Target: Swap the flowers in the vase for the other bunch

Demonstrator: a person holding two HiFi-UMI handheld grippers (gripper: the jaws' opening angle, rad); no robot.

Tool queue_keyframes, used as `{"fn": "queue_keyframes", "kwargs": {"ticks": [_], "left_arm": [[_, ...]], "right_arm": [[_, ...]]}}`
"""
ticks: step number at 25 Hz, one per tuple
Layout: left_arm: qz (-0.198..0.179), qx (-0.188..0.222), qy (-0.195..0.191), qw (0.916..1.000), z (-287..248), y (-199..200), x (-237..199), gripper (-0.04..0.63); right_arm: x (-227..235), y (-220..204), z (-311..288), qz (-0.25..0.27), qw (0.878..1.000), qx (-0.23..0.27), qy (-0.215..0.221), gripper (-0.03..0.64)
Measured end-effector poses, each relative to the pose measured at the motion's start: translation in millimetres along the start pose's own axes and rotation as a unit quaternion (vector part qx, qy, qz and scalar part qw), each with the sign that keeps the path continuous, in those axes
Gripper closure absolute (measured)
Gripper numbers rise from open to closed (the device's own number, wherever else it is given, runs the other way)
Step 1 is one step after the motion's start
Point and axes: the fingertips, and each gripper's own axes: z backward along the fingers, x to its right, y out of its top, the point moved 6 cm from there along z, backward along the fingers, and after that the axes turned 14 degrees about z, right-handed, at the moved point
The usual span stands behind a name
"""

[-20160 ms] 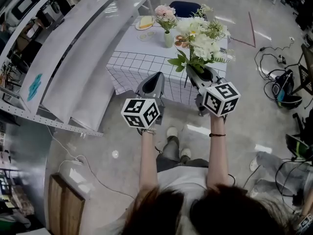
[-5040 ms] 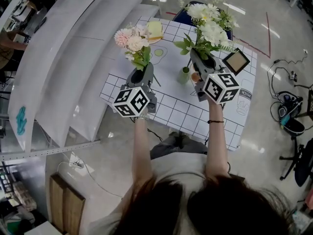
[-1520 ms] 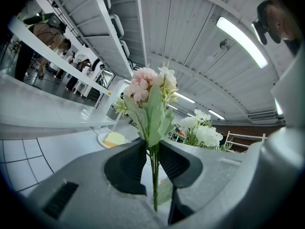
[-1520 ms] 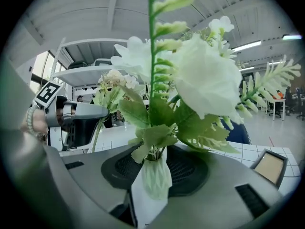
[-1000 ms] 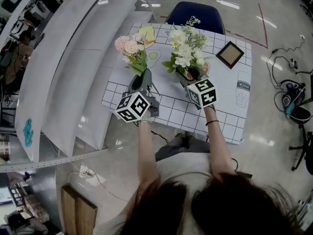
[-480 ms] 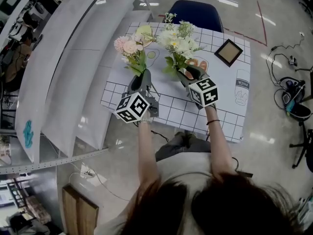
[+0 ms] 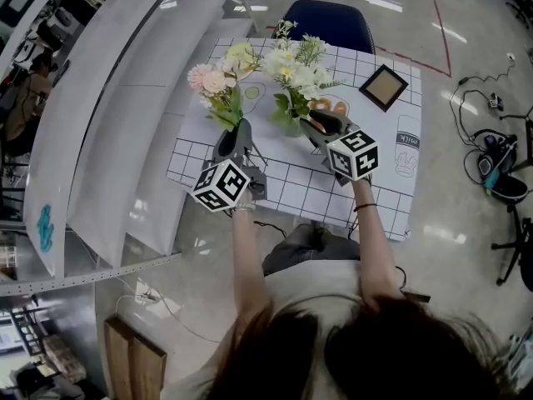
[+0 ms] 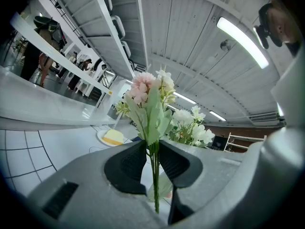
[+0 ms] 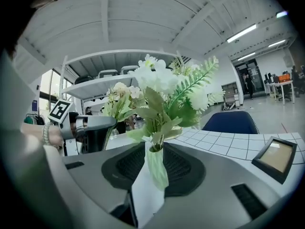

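White bunch (image 7: 293, 63) has just dropped into the vase (image 9: 155, 168), right gripper (image 9: 155, 151) jaws tight on its stems. Left gripper (image 8: 152, 149) jaws clutch the pink bunch (image 8: 145, 87) beside the vase. Swap almost done.

Table under a white cloth with black grid lines (image 7: 375, 200). A small dark-framed picture frame (image 7: 383, 87) lies flat near the far right corner. A round plate with a yellow slice (image 8: 113, 137) sits on the far left part of the cloth.

A dark blue chair (image 7: 329, 25) stands against the table's far edge. Long white shelf boards (image 7: 108, 115) run along the left side. Grey glossy floor; a red tape line (image 7: 443, 27) beyond the table, black cables (image 7: 491, 144) well off to the right. A wooden panel (image 7: 133, 361) sits at lower left.

In the left gripper view, people standing (image 8: 40, 56) in the background and a ceiling strip light (image 8: 242, 41).
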Motion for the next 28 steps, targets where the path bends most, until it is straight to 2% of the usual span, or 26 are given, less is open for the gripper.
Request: {"fn": "queue_keyframes", "kwargs": {"ticks": [4, 12, 28], "left_arm": [[0.000, 0.005, -0.002, 1.0000, 4, -3, 2, 0.515], [0.006, 0.012, -0.008, 0.9999, 11, -8, 5, 0.515], [-0.005, 0.005, -0.031, 0.9995, 14, -12, 18, 0.515]], "right_arm": [[-1, 6, 4, -0.002, 1.000, 0.013, 0.016, 0.543], [-2, 19, 14, -0.013, 0.998, 0.031, 0.052, 0.588], [-9, 48, 32, 0.012, 0.994, 0.067, 0.087, 0.607]]}}
